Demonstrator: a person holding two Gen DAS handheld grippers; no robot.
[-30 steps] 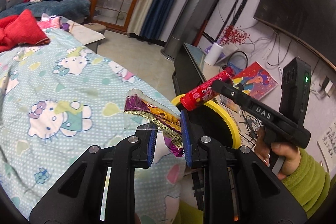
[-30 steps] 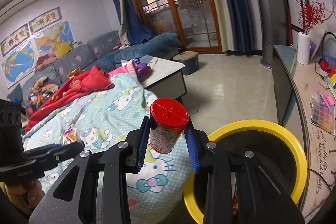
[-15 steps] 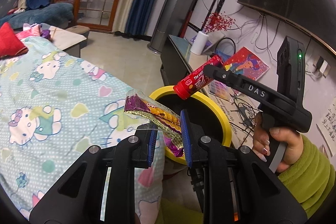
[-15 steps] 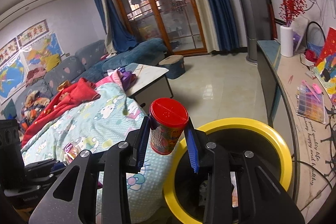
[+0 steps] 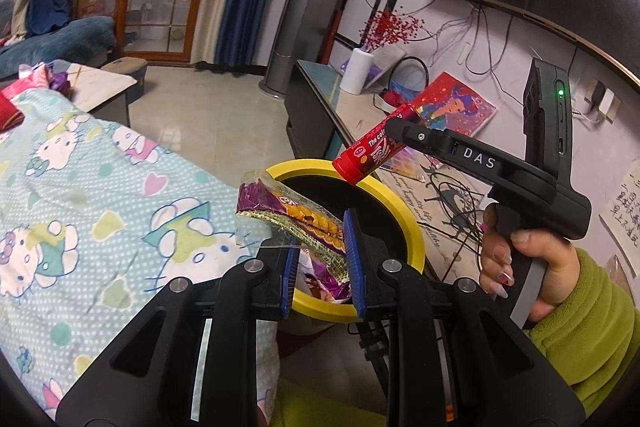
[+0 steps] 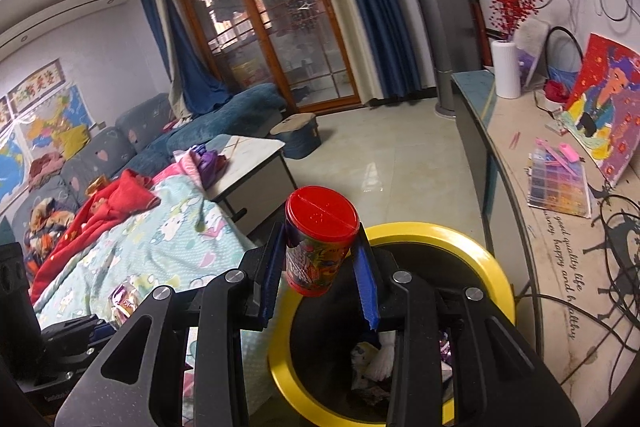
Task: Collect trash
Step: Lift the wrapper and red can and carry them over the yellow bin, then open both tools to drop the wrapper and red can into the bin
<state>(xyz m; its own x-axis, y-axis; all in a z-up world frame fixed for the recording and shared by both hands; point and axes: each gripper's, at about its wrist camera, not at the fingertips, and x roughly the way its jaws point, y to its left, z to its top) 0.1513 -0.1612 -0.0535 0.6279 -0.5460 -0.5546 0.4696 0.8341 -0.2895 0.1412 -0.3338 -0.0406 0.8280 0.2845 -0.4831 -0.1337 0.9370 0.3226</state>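
My left gripper [image 5: 322, 259] is shut on a crumpled purple and yellow snack wrapper [image 5: 296, 217], which sticks out over the near rim of the yellow-rimmed black trash bin [image 5: 416, 239]. My right gripper [image 6: 320, 259] is shut on a red snack tube with a red lid [image 6: 318, 241], held over the bin's [image 6: 492, 267] left rim. From the left wrist view the same red tube [image 5: 374, 151] points down at the bin's far rim, gripped by the right gripper [image 5: 400, 131] in a hand with a green sleeve. Crumpled paper trash [image 6: 376, 363] lies inside the bin.
A cartoon-cat bedspread [image 5: 80, 195] covers the surface left of the bin. A long counter [image 6: 516, 163] with a painting [image 6: 604, 111], a white vase [image 6: 506, 69] and cables runs along the right wall. A small table [image 6: 248, 163] and tiled floor [image 6: 384, 163] lie beyond.
Both grippers swung right from above the bedspread toward the yellow bin; it now sits under the wrapper and the tube. Both grips are unchanged.
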